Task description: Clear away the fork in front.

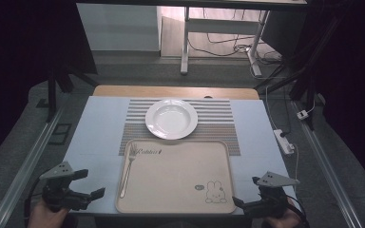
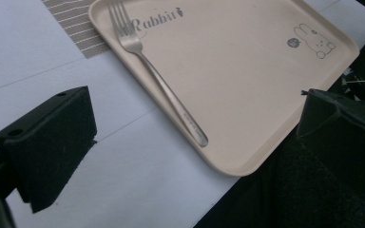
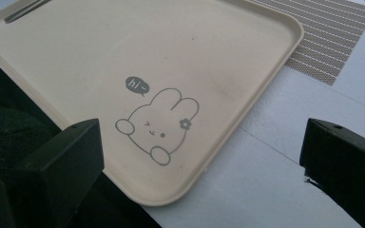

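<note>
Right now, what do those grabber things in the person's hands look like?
Each is black, with two blocky jaws and a grey three-cornered plate on top. The left gripper and right gripper look alike. A dark cable loops by the right one.

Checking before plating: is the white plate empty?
Empty: the white plate on the striped placemat shows only bare white surface.

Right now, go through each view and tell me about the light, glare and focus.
High view: dark edges, the white plate bright under overhead light, the tray evenly lit. Left gripper view: the fork is sharp with a soft sheen, the near black fingers blurred. Right gripper view: the tray's rabbit drawing is crisp, with no harsh glare.
</note>
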The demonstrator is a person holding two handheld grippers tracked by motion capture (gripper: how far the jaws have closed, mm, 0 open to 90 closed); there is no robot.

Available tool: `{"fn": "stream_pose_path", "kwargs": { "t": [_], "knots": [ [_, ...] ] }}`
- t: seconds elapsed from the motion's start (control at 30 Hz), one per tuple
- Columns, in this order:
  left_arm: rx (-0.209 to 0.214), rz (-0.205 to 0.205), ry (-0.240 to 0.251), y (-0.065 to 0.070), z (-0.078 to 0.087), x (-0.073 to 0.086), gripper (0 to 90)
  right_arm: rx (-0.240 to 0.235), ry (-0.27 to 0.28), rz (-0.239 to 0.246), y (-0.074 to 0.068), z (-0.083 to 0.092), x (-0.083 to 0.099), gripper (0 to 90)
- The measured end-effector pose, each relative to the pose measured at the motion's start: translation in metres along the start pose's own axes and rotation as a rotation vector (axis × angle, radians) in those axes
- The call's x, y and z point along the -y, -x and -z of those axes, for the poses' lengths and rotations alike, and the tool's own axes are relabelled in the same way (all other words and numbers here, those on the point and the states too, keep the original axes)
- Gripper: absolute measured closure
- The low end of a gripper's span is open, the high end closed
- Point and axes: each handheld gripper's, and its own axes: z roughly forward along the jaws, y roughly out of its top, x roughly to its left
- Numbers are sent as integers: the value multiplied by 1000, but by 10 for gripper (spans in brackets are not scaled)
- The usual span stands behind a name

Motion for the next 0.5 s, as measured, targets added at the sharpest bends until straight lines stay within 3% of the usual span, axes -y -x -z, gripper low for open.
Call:
{"fn": "stream_pose_path", "kwargs": {
  "t": [0.5],
  "knots": [
    [-42,30,7,-7,15,16,0,28,6,-21,5,9,6,11]
  ]
}}
